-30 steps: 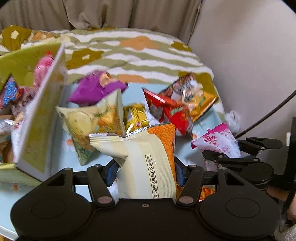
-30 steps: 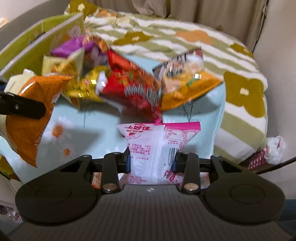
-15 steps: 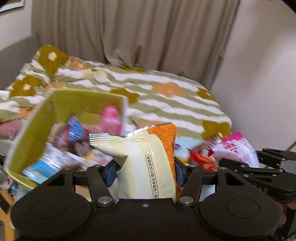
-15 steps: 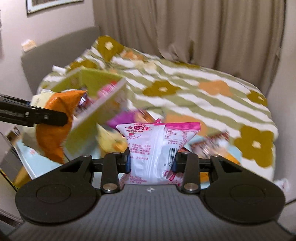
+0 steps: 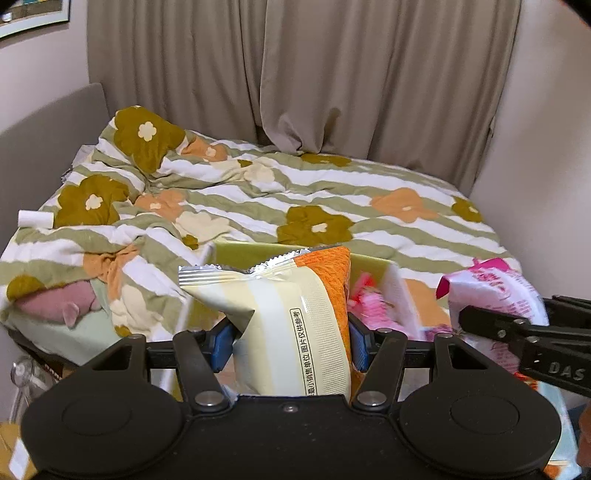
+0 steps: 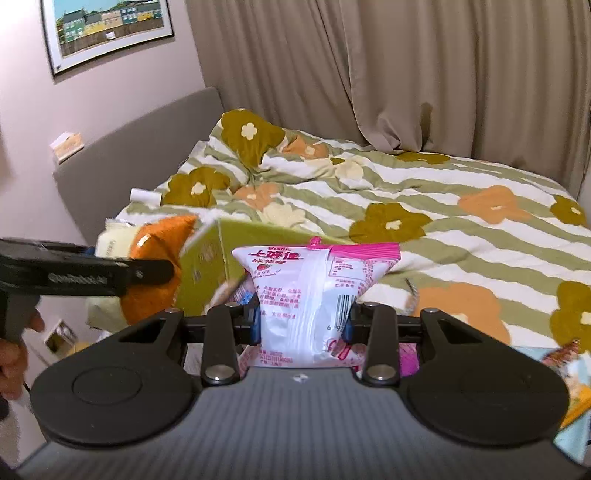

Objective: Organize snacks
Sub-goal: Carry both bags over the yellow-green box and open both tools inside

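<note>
Floral bedspread (image 5: 332, 192), curtains (image 5: 332, 74), green box (image 6: 207, 266) perhaps blurred

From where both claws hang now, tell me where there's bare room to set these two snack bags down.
The broad free patch is the flowered quilt, bare between the curtain and the green box. The box itself is crowded: pink packets already fill it. The orange-and-cream bag and pink-and-white bag hang close beside it, leaving little passing room there.

Counted in view: two handheld grippers, left gripper (image 5: 290, 341) and right gripper (image 6: 301, 319). Two held snack bags: one cream-and-orange bag (image 5: 295, 317), one pink-and-white bag (image 6: 314, 295). One green carton (image 6: 221, 258). One bed quilt (image 5: 258, 192). One framed picture (image 6: 107, 29).
</note>
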The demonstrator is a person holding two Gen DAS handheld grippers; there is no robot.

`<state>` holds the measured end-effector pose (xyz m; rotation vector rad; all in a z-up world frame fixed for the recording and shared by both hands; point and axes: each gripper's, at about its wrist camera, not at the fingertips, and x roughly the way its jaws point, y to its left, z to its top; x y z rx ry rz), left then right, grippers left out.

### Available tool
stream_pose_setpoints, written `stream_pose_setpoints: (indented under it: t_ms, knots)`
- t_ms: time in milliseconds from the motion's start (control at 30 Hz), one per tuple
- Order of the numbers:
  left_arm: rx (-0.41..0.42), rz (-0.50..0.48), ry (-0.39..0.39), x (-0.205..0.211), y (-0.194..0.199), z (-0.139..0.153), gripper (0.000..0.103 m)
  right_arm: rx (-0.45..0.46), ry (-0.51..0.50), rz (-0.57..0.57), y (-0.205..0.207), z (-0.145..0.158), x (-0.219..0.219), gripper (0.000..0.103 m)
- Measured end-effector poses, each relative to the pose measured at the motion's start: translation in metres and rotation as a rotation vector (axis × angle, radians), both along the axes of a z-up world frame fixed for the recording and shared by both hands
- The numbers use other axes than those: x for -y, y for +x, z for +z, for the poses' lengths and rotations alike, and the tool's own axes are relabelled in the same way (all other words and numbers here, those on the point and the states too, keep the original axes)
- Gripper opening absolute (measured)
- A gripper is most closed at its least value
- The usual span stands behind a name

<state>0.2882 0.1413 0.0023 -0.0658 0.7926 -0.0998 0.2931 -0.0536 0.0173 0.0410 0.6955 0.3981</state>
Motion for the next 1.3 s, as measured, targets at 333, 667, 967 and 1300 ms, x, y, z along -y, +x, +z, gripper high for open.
stream_pose_setpoints:
  t_ms: [333, 667, 967, 1300]
  knots:
    - [-0.098, -0.119, -0.005, -0.025, 0.074, -0.056, 0.071, -0.110, 0.023, -0.137, 0.055, -0.030, -0.051, 0.052]
    - [-0.071, -0.116, -0.019, -0.042, 0.055, -0.052, 0.103, -0.127, -0.002, -0.151, 0.060, -0.039, -0.061, 0.053]
    - [-0.036, -0.065, -0.003, -0.053, 0.025, -0.042, 0.103, -0.131, -0.010, -0.107, 0.073, -0.039, -0.073, 0.053]
    - [-0.067, -0.001, 0.002, -0.060, 0.027, -0.055, 0.103, -0.130, 0.016, -0.101, 0.105, -0.064, -0.087, 0.103]
